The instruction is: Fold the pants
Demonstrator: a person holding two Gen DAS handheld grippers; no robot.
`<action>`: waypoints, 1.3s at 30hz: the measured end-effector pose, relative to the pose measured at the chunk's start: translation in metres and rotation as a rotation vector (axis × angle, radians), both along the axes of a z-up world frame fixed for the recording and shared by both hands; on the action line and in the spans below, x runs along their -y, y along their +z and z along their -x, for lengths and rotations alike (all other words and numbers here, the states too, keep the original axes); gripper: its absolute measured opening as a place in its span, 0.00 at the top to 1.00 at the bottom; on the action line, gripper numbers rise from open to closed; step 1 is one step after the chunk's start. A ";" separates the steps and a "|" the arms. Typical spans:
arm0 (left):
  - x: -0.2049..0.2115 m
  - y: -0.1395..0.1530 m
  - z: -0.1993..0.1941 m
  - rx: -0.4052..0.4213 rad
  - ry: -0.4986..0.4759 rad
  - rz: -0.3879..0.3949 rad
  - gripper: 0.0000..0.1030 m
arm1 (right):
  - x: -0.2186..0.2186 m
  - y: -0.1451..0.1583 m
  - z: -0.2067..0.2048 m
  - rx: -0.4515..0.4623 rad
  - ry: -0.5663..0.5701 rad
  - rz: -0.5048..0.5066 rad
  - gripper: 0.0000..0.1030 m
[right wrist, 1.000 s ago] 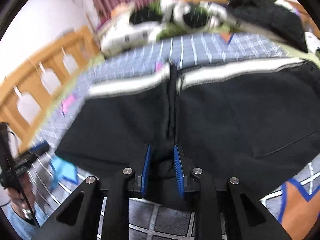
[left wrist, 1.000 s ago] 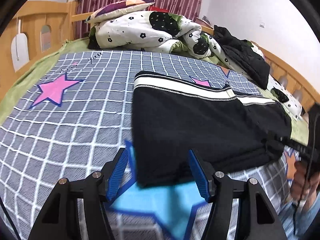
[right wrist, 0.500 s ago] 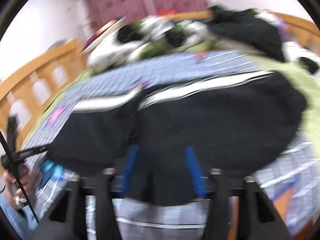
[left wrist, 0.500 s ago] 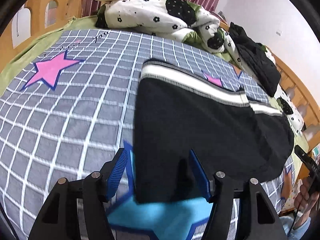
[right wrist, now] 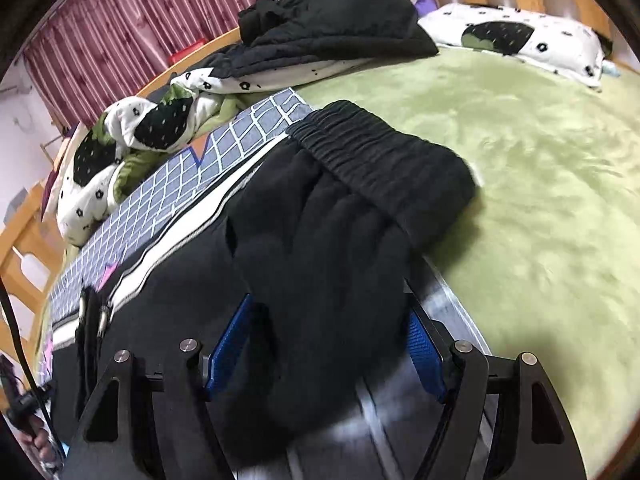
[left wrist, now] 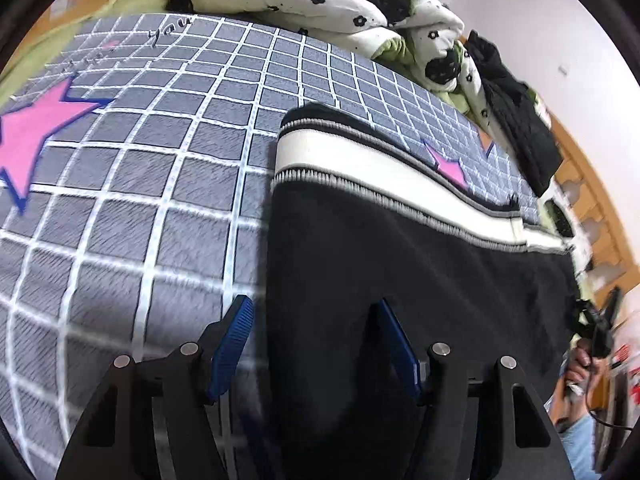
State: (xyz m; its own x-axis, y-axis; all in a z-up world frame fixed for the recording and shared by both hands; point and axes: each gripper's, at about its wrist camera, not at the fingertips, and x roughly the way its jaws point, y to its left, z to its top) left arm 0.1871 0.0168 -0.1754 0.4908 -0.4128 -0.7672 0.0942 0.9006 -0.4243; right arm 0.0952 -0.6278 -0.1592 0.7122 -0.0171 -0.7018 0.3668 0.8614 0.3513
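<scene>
In the left wrist view, the left gripper (left wrist: 316, 344) had pushed lower and closer over the black pants (left wrist: 400, 264) on the checked blanket (left wrist: 140, 184), its fingers spread wide astride the near left edge, gripping nothing.

In the right wrist view, the right gripper (right wrist: 326, 344), clamped on cloth a second earlier, now stood wide apart around the bunched waistband end (right wrist: 384, 160) near the green sheet (right wrist: 540, 200). That fold seemed laid down and released.
</scene>
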 end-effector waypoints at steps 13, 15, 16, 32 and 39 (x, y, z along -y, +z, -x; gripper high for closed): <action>0.010 0.070 -0.002 0.148 0.037 0.106 0.91 | -0.051 0.082 -0.016 0.140 0.008 0.147 0.86; 0.012 0.098 -0.005 0.174 0.028 0.145 0.91 | -0.071 0.111 -0.014 0.176 0.015 0.186 0.86; 0.011 0.108 -0.005 0.185 0.026 0.157 0.91 | -0.085 0.128 -0.013 0.200 0.024 0.212 0.86; -0.168 0.065 0.011 0.089 0.179 -0.156 0.90 | -0.243 0.117 -0.033 0.174 0.290 0.176 0.86; -0.188 0.022 0.013 0.035 0.245 -0.220 0.70 | -0.207 0.016 -0.029 -0.077 0.256 0.094 0.76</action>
State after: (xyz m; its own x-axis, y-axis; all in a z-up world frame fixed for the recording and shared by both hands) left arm 0.1745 0.2047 -0.1532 0.5825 -0.1053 -0.8060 -0.1255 0.9680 -0.2172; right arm 0.1246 -0.4203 -0.1428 0.6467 0.0891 -0.7576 0.1552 0.9570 0.2450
